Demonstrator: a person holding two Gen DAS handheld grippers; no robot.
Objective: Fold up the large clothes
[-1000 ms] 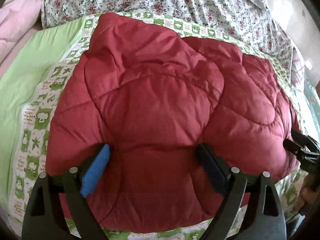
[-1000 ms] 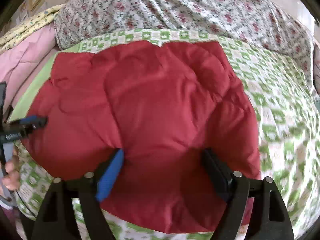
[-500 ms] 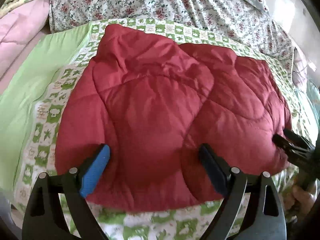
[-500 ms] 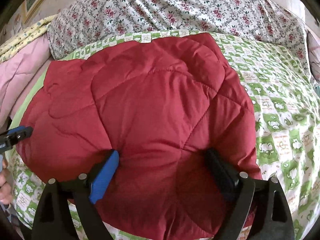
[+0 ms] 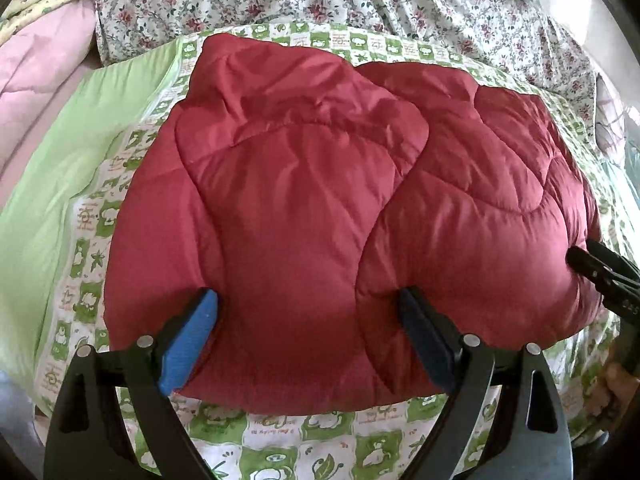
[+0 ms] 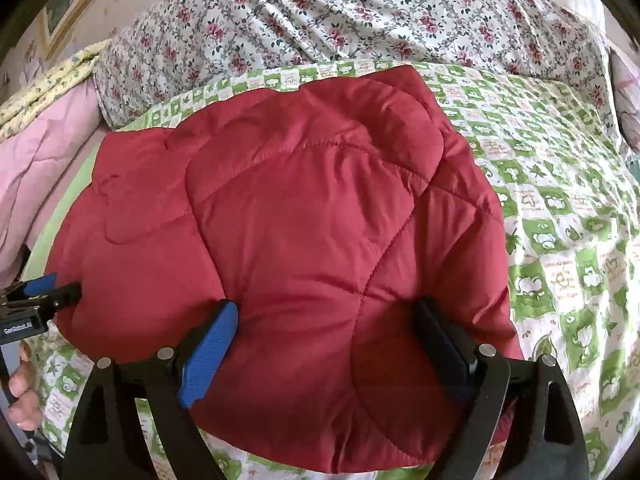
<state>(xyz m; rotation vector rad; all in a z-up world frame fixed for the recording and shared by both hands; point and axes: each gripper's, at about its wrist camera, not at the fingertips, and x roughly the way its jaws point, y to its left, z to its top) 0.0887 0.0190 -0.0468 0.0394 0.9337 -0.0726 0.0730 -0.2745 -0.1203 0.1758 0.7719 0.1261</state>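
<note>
- The red quilted jacket (image 5: 320, 208) fills mid-frame, folded on the green checked sheet (image 5: 328, 444).
- The left gripper (image 5: 308, 340) and right gripper (image 6: 326, 344) are both spread wide, gripping nothing, apparently hovering to flatten the bundle.

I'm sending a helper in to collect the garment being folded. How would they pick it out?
On the bed, find the green-and-white checked sheet in front of the floral bedding. The puffy quilted red jacket lies folded on it, the only plain red item among the prints.
</note>
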